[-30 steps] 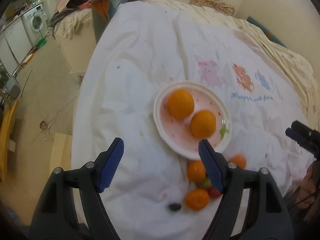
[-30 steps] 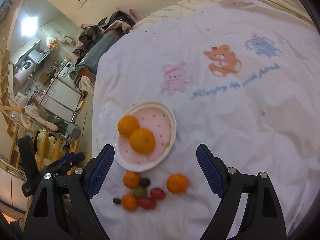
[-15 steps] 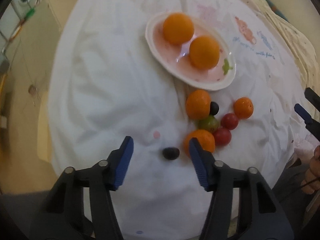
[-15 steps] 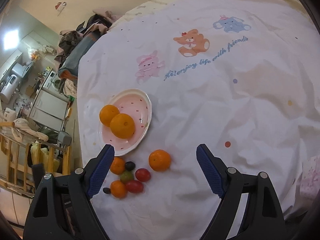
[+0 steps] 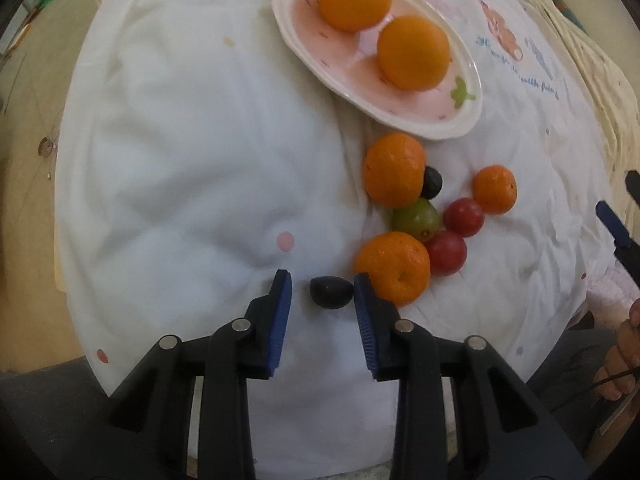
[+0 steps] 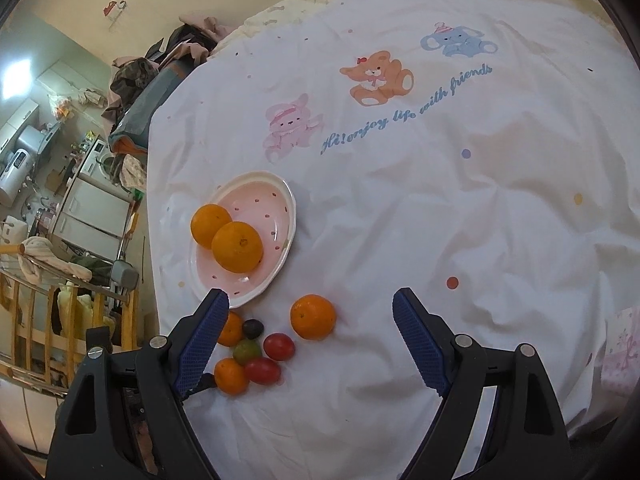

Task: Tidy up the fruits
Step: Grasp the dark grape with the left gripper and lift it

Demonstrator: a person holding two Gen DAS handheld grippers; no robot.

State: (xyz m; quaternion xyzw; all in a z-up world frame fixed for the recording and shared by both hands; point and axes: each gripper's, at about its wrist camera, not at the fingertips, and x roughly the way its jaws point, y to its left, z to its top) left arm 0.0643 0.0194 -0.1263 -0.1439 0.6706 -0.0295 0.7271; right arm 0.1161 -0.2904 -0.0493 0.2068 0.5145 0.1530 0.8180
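A small dark grape (image 5: 331,293) lies on the white bed cover between the blue pads of my left gripper (image 5: 322,276). Its jaws are closing: the right pad is at the grape's side, and a gap shows at the left pad. Just right of it sits a cluster: mandarins (image 5: 394,268) (image 5: 394,170) (image 5: 495,189), a green fruit (image 5: 415,220), two red tomatoes (image 5: 464,217) and another dark grape (image 5: 433,182). A pink plate (image 5: 460,128) holds two oranges (image 5: 414,52). My right gripper (image 6: 311,299) hangs open above a lone mandarin (image 6: 313,317), holding nothing.
The cover (image 6: 400,184) with printed cartoon animals spreads far to the right. Its left edge drops to the floor (image 5: 36,92) beside piled clothes (image 6: 160,64) and furniture. A person's hand (image 5: 624,344) shows at the right rim, and a pink patterned item (image 6: 620,356) lies near the bed corner.
My left gripper has sunk and tilted down from over the plate to the near fruit, and its jaws have narrowed around the dark grape. The right gripper drifted slightly and stayed wide.
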